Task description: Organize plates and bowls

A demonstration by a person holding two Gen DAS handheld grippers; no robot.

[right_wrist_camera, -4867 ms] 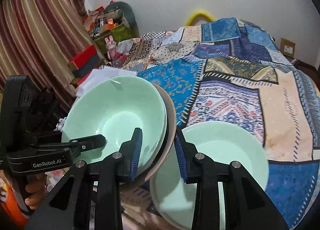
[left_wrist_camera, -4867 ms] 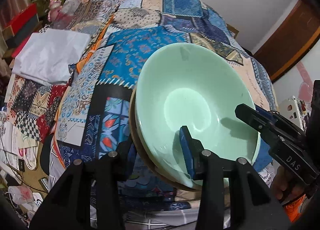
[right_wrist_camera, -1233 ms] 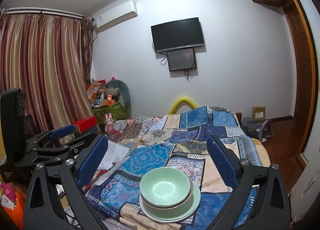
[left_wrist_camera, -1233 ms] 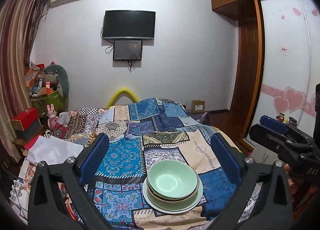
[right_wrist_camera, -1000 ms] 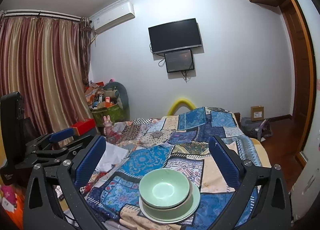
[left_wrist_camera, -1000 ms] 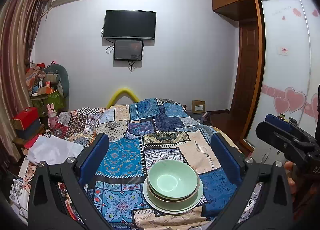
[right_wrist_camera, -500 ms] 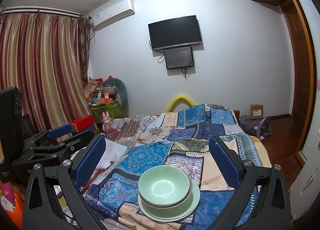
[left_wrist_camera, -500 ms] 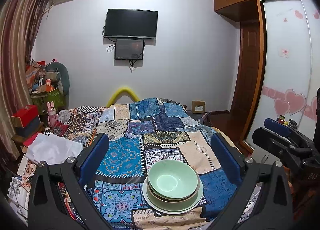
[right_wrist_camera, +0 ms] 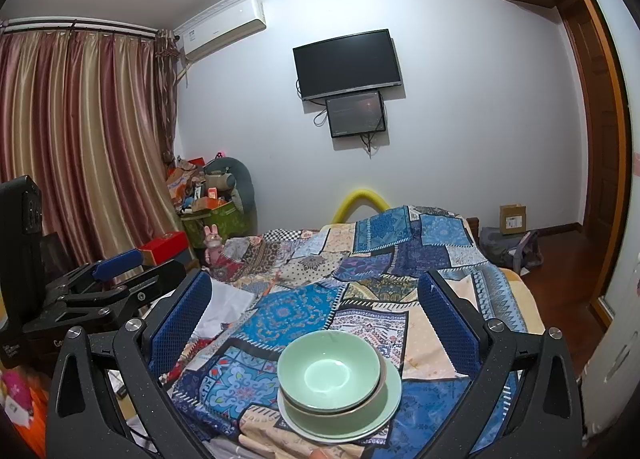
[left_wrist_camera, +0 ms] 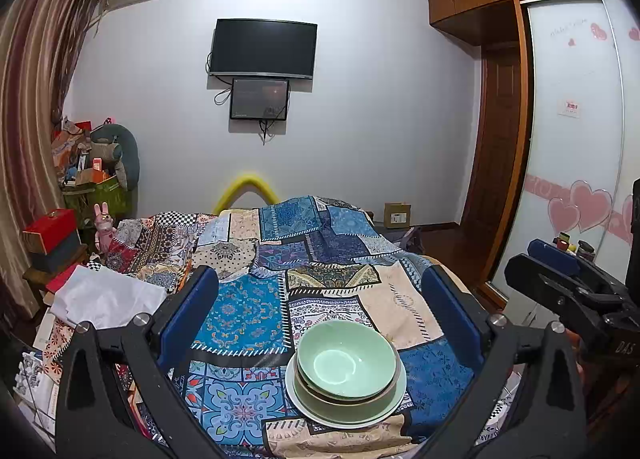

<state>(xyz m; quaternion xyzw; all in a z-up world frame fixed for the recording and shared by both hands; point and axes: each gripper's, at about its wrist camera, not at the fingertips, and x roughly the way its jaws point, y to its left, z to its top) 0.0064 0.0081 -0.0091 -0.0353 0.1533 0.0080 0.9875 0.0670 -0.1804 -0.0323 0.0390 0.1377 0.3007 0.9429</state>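
Observation:
A pale green bowl (left_wrist_camera: 346, 363) sits nested in a brown-rimmed bowl (left_wrist_camera: 320, 399), which rests on a pale green plate (left_wrist_camera: 384, 415). The stack stands near the front edge of the patchwork bedspread (left_wrist_camera: 248, 307). My left gripper (left_wrist_camera: 320, 319) hangs well back from the stack, open wide and holding nothing. In the right wrist view the same top bowl (right_wrist_camera: 328, 371) and plate (right_wrist_camera: 388, 407) lie below my right gripper (right_wrist_camera: 314, 323), which is also open wide and empty. Each gripper shows at the edge of the other's view: the right gripper (left_wrist_camera: 560, 283) and the left gripper (right_wrist_camera: 120, 279).
A folded white cloth (left_wrist_camera: 108, 295) lies on the bed's left side. A red box (left_wrist_camera: 50, 225) and a cluttered green bin (right_wrist_camera: 216, 219) stand by the curtain (right_wrist_camera: 80, 139). A wardrobe door (left_wrist_camera: 572, 139) is on the right; a TV (left_wrist_camera: 264, 47) hangs on the far wall.
About five seconds ago both grippers were close in on the bowls' rims. Now both are pulled far back and open wide, and the stack stands alone. Over the last second, only slight drift.

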